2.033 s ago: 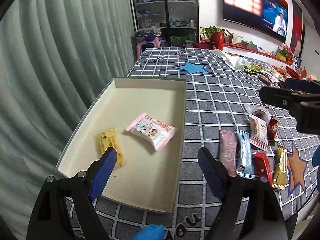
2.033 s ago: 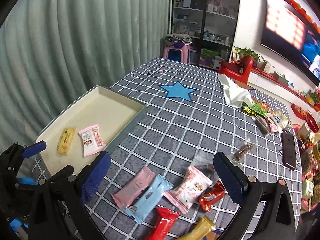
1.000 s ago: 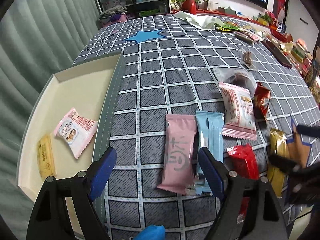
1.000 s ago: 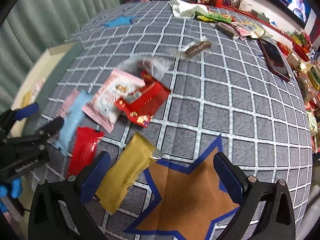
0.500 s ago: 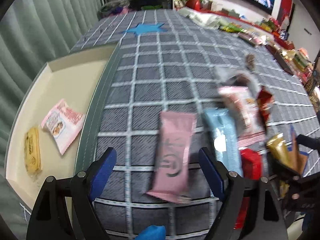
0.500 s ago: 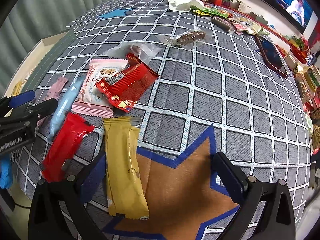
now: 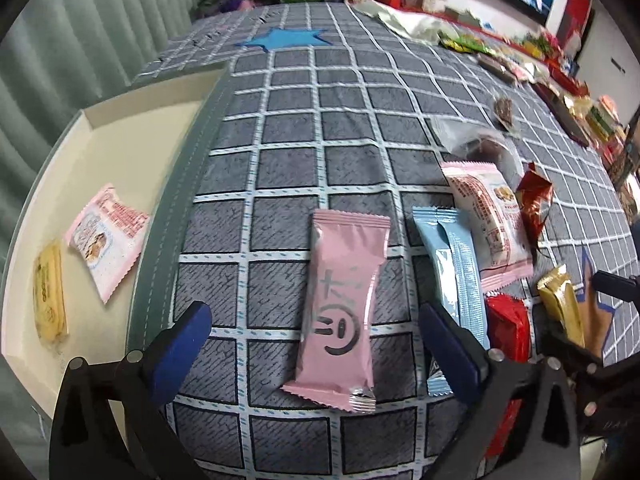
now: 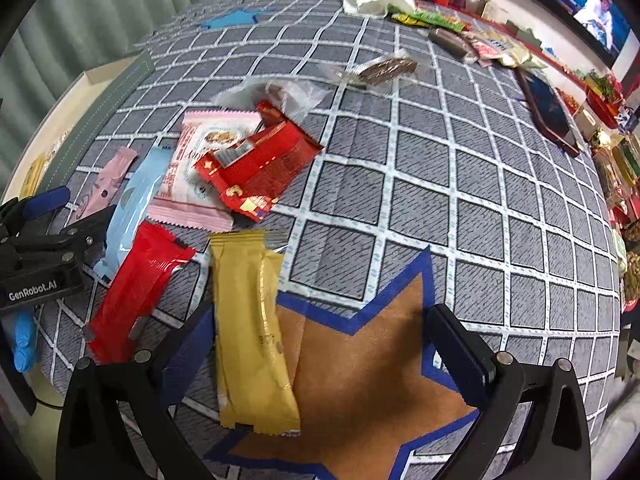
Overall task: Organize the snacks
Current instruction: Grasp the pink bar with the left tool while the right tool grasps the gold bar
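My left gripper is open and empty, low over a long pink snack bar that lies between its fingers. A light blue bar, a red bar and a gold bar lie to its right. A cream tray at the left holds a pink-white packet and a yellow bar. My right gripper is open and empty, with the gold bar just inside its left finger. The red bar, a pink-white packet and a red wrapper lie beyond.
The table has a grey checked cloth with a brown star patch and a blue star. A clear bag with a dark snack, a dark phone, a white cloth and more snacks sit far right. Green curtains hang at the left.
Both grippers have come down closer to the table. The left one swung from the tray to the pink bar; the right one moved over the gold bar by the brown star.
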A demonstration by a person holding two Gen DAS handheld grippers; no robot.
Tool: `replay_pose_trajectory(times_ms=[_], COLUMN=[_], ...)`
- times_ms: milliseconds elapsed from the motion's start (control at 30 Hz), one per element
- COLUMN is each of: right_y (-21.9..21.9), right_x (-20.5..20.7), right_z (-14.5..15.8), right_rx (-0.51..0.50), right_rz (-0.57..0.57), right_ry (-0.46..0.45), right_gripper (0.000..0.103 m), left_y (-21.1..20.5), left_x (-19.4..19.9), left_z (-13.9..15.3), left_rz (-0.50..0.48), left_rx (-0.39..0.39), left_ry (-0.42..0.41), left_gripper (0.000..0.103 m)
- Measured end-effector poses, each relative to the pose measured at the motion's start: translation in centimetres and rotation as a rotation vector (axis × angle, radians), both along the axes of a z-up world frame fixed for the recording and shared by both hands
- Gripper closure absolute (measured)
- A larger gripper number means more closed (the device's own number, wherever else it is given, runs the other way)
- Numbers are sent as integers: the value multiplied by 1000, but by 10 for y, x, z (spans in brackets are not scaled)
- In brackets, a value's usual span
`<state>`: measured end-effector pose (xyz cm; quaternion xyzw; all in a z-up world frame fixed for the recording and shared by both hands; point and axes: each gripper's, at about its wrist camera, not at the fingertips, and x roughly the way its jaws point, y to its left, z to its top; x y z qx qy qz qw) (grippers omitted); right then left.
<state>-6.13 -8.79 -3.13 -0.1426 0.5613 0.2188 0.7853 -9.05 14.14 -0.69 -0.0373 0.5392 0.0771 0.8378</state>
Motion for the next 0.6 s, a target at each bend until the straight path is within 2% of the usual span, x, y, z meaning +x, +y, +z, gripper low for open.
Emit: replay_pose_trajectory(times_ms=[33, 67, 100, 133, 167, 200, 267, 367, 467, 600], right_y=[1, 4, 5, 8, 8, 10, 12, 7, -1, 0], right_x=[-1, -2, -4, -5, -5, -6, -5, -2, -3, -5], right_z=[0, 0, 1, 5, 7, 11, 16, 19, 25, 38], right_rx=[-3, -9, -10, -5, -2, 0, 1, 46, 97, 113], right_rz=[11, 25, 33, 43, 46, 47, 42, 34, 17, 22], right_ry=[5, 6, 4, -2, -5, -13, -9, 17, 32, 12], right_gripper=[0, 1, 6, 10, 26, 49, 78, 79, 79, 79], left_y=[-3, -5, -8, -12, -15, -18, -22, -19, -21, -20], left_x=[2, 2, 2, 2, 2, 2, 1, -5, -14, -20], left_z=[1, 2, 4, 7, 9, 11, 14, 16, 22, 43], left_rz=[-23, -47, -68, -87, -111, -125, -146, -144, -141, -150], left_rx=[2, 1, -6, -12, -17, -19, -22, -86, -74, -83], left_ry=[9, 8, 7, 7, 5, 2, -7, -11, -34, -93], left_gripper=[3, 9, 14, 23, 35, 42, 77, 78, 78, 78])
